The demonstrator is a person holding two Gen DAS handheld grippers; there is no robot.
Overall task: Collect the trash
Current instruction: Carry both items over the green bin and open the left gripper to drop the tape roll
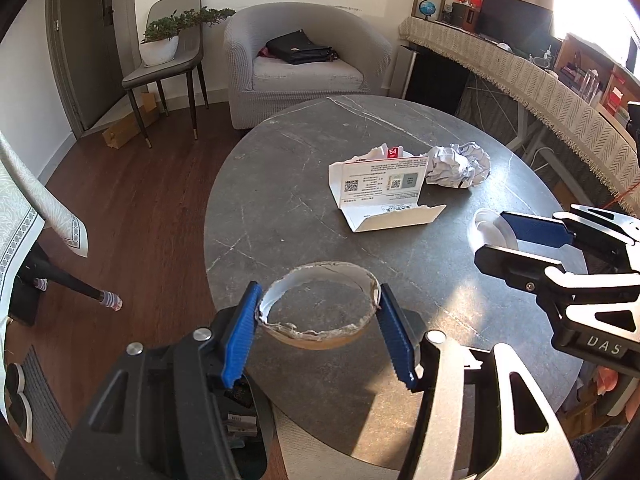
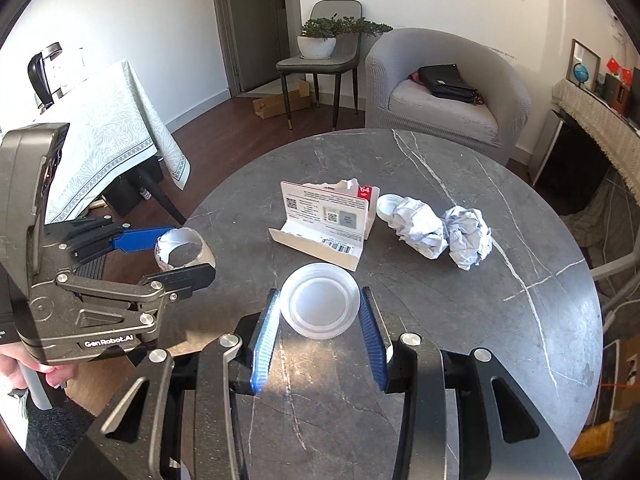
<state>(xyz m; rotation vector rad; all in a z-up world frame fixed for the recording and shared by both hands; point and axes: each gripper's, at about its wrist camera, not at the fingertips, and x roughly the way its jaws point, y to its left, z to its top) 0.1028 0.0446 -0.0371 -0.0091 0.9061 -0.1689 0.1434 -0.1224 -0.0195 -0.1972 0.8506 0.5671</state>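
Observation:
My left gripper [image 1: 318,306] is shut on a torn cardboard tape ring [image 1: 316,304] and holds it over the near edge of the round grey table [image 1: 280,168]; the ring also shows in the right wrist view [image 2: 182,250]. My right gripper [image 2: 320,308] is shut on a translucent white plastic lid [image 2: 318,304], held just above the table; it also shows in the left wrist view [image 1: 494,228]. On the table lie an opened white card box [image 2: 326,222], two crumpled paper balls [image 2: 444,230] and a second small white lid [image 2: 386,204].
A grey armchair [image 2: 444,92] with a black bag stands behind the table. A chair with a potted plant [image 2: 320,42] is beside it. A cloth-covered table [image 2: 100,140] is at the left, a draped desk [image 1: 520,68] at the right.

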